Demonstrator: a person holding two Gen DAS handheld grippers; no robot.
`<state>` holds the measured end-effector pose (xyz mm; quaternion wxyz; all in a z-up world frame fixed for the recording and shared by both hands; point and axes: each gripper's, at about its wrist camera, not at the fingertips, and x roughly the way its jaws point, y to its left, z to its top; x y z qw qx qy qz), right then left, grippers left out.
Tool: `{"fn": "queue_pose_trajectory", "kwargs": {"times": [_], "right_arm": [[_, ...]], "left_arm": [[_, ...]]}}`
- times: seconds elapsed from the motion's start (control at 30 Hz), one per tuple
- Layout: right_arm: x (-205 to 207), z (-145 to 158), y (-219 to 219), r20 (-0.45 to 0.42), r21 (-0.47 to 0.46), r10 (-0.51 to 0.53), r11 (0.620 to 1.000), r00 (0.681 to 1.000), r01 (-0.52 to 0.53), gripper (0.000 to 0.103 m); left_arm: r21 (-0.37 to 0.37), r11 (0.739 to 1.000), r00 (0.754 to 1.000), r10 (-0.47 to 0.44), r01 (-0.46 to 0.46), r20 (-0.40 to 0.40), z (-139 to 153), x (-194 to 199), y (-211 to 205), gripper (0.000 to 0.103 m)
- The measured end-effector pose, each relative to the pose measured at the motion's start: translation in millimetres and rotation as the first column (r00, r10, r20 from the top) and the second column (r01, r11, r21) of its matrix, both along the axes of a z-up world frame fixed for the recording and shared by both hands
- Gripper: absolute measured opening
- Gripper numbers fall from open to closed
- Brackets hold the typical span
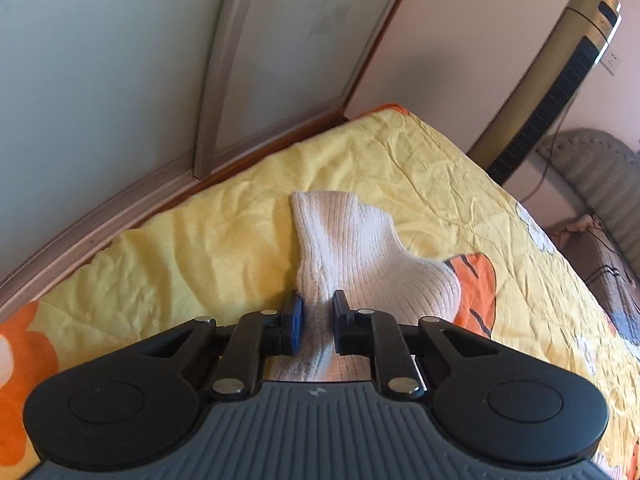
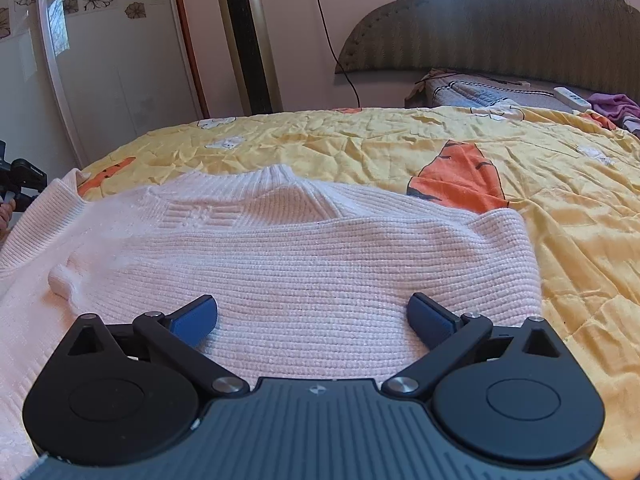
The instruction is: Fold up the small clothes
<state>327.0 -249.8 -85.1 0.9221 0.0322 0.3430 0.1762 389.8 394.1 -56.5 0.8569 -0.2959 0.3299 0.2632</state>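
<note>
Nearest the lens, the left claw is pinched on the sleeve of a pink knit sweater; the right claw stands wide, holding nothing, just above the sweater's body. Sweater lies on the yellow quilt of the bed, its right side already turned in over the body. Judged: folding is partly done; the left sleeve and the final fold remain. Hem and lower body are cut off behind the claws; the sweater's left edge runs out of view

Black linkages, blue-padded fingers
</note>
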Motion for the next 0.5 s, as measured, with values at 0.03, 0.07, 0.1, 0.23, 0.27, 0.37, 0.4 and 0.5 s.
{"fn": "queue_pose_trajectory", "kwargs": {"times": [0.03,0.07,0.1,0.23,0.27,0.37,0.4,0.5], "right_arm": [[0,0,-1,-0.001,0.007,0.000,1.000,1.000,0.000,0.101],[0,0,-2,-0.001,0.013,0.000,1.000,1.000,0.000,0.101],[0,0,-2,-0.001,0.015,0.000,1.000,1.000,0.001,0.101],[1,0,-3,-0.002,0.022,-0.001,1.000,1.000,0.001,0.101],[1,0,-3,-0.002,0.026,-0.001,1.000,1.000,0.001,0.101],[1,0,-5,-0.004,0.043,-0.004,0.999,1.000,0.004,0.101],[1,0,-6,-0.004,0.049,-0.004,0.999,1.000,0.005,0.101],[1,0,-9,-0.005,0.064,-0.006,0.998,1.000,0.006,0.101]], "left_arm": [[0.014,1.000,1.000,0.016,-0.016,0.008,6,-4,-3,0.013],[0.035,0.999,0.999,0.023,-0.024,0.021,13,-6,-9,0.013],[0.072,0.997,0.999,0.008,-0.011,0.050,27,-9,-19,0.013],[0.215,0.970,0.963,-0.162,0.115,0.214,88,-33,-92,0.013],[0.236,0.958,0.942,-0.221,0.162,0.251,98,-41,-116,0.013],[0.297,0.885,0.837,-0.445,0.357,0.320,106,-74,-207,0.013],[0.286,0.860,0.797,-0.502,0.422,0.336,96,-86,-237,0.013],[0.132,0.808,0.744,-0.583,0.575,0.327,46,-104,-296,0.013]]}}
